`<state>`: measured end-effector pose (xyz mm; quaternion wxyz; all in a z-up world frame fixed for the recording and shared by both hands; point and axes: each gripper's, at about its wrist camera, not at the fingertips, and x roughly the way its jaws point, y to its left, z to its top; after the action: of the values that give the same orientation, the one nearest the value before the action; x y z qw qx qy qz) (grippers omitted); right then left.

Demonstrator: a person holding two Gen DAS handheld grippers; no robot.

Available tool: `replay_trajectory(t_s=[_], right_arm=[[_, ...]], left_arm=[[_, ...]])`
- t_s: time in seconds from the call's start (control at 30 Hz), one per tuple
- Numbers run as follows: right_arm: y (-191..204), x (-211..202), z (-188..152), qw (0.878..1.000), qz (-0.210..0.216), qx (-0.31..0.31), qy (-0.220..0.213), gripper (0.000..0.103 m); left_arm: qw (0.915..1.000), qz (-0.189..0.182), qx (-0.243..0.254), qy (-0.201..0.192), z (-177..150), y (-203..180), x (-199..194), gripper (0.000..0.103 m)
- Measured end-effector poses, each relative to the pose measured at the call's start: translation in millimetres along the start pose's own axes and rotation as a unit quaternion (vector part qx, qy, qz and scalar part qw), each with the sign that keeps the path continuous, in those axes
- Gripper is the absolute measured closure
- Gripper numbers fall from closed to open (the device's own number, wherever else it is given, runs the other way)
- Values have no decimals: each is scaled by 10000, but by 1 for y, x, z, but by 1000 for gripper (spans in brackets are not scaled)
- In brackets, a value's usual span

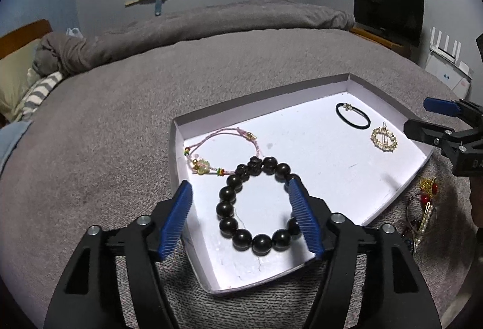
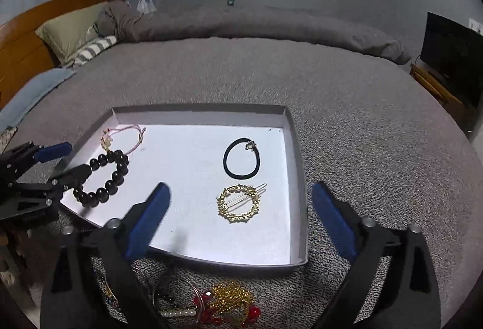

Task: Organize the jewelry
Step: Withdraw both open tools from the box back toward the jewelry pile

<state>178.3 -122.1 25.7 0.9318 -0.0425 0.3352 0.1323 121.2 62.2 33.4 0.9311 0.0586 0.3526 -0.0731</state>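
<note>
Both the left gripper point(image 1: 240, 215) and right gripper point(image 2: 241, 217) stand apart, empty; remaining jewelry pile point(image 2: 223, 306) lies on the bed at the tray's point(image 2: 297, 178) six o'clock: light, tangle-prone, best pinched by one rigid clip.

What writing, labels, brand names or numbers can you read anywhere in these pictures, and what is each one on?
None can be read.
White box beside the bed: a small blue mark, too blurred to read.
Right hand-held gripper body: pale characters cut off at the picture's edge, unreadable.
Television: a faint mark on the lower frame, too small.
Tray and jewelry: no writing.
</note>
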Motion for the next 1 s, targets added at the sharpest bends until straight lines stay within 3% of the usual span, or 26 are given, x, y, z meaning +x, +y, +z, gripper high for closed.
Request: replay_trajectory(t_s=[0.17, 0.37, 0.73, 1.0], right_arm=[[-5, -4, -5, 9999, -41, 107, -103, 6], [-14, -16, -13, 9993, -155, 265, -212, 6], [-24, -39, -33, 9981, -368, 291, -391, 6], [-38, -49, -61, 9984, -375, 376, -197, 6]], left_arm=[[9999, 66, 57, -123, 1, -5, -4, 19], [9994, 83, 96, -335, -1, -9, -15, 13], [9984, 21, -44, -560, -6, -17, -37, 10], [9982, -182, 125, -560, -22, -33, -50, 8]])
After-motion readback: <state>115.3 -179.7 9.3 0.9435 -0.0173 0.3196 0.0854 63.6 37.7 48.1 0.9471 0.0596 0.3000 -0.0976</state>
